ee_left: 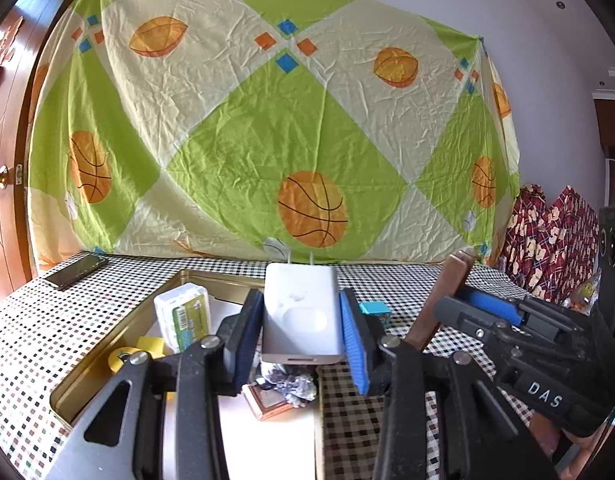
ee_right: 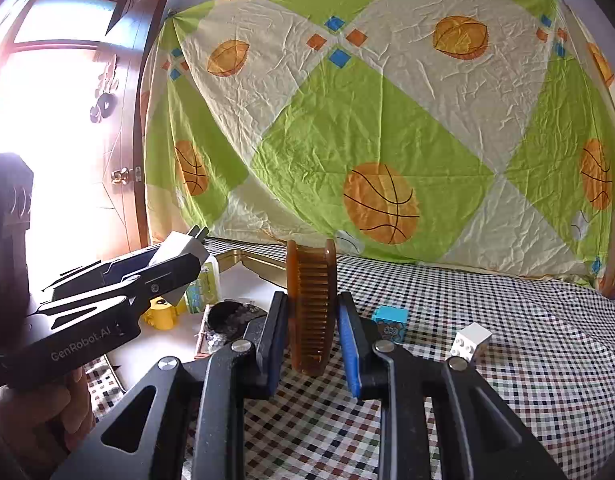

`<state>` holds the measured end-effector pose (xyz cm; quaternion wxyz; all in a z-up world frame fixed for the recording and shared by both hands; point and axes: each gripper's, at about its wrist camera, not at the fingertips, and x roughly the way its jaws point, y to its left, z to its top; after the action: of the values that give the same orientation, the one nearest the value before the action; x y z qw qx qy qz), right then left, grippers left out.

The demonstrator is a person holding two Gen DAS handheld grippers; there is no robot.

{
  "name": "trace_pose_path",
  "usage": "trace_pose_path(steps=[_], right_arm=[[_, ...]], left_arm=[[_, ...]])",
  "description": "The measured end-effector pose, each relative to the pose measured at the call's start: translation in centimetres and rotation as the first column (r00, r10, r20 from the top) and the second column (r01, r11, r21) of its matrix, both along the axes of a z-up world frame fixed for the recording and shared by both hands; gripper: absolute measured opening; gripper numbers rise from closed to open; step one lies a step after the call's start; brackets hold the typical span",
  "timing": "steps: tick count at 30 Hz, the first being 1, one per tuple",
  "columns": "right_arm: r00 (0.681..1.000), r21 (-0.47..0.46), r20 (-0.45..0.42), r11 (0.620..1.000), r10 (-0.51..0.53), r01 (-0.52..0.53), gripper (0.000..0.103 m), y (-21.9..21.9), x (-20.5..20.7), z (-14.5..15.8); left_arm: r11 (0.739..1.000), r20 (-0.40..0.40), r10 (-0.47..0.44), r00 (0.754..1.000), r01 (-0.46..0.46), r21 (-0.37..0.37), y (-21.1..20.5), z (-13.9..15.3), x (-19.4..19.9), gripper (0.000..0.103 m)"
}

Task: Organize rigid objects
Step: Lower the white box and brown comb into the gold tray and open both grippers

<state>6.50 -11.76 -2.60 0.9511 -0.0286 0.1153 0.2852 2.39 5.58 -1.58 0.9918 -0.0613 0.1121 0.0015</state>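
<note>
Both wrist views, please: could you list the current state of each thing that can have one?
Left gripper: shut on the white charger, held above the tray.
Right gripper: shut on the brown comb, held upright.
Gold tray: open, partly filled.
Phone: flat on the cloth, screen dark.
Blue cube: on the cloth, outside the tray.
White brick: on the cloth, outside the tray.

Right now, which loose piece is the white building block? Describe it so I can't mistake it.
Start from the checkered tablecloth in the right wrist view, to the right of the gold tray. The white block lies alone there, right of the blue cube. It is the only white piece with round studs on its side.
</note>
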Motion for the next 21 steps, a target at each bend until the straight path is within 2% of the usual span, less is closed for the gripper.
trace_pose_path(steps=[10, 17, 21], right_arm=[[0.987, -0.006, -0.051, 0.988, 0.151, -0.152, 0.027, 5.0, -0.3, 1.6], [0.966, -0.064, -0.118, 0.969, 0.23, -0.239, 0.027, 9.7, 0.2, 1.0], [0.951, -0.094, -0.18, 0.958, 0.251, -0.271, 0.027, 12.2, 1.7, 0.1]], left_arm=[[0.992, -0.079, 0.126, 0.989, -0.127, -0.006, 5.4, -0.5, 0.0, 0.038], [0.986, -0.145, 0.168, 0.975, -0.17, 0.005, 7.6, -1.8, 0.8, 0.038], [0.983, -0.178, 0.185, 0.967, -0.184, 0.017, 8.3, -2.4, 1.4, 0.038]])
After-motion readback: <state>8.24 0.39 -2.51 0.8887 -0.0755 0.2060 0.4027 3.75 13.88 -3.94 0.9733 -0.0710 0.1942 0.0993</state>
